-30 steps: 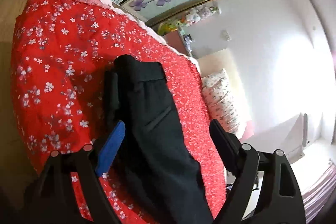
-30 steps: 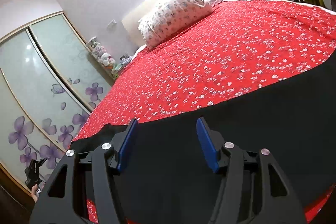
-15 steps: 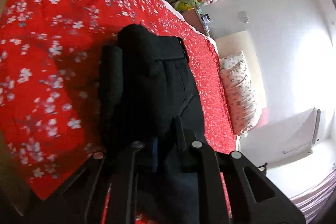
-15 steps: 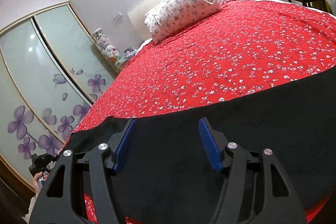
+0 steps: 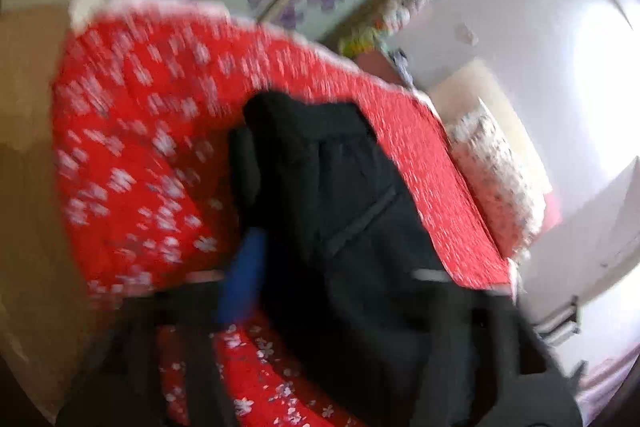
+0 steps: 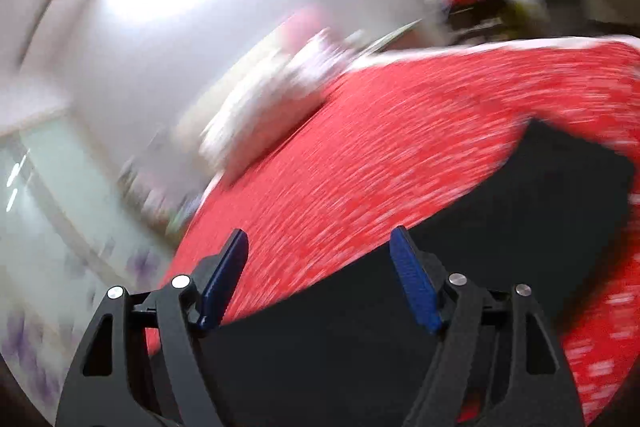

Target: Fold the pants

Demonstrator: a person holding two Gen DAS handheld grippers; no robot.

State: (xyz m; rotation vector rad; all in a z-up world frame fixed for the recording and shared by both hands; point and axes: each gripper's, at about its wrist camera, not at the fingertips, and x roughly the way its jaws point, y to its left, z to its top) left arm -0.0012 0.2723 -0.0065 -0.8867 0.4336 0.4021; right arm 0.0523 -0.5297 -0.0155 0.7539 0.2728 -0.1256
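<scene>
We see the black pants (image 5: 340,211) lying on the bed's red floral bedspread (image 5: 132,155), ahead of and under both grippers. Our left gripper (image 5: 336,287) tilts downward, jaws spreading over the cloth without pinching it. Our right gripper (image 6: 320,271) points nearly level, jaws widening, nothing clamped. A pillow (image 6: 264,107) lies beyond.

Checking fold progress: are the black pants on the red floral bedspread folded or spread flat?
Partly folded: the black pants have a doubled-over edge by the waistband, while the legs lie stretched along the red floral bedspread.
</scene>
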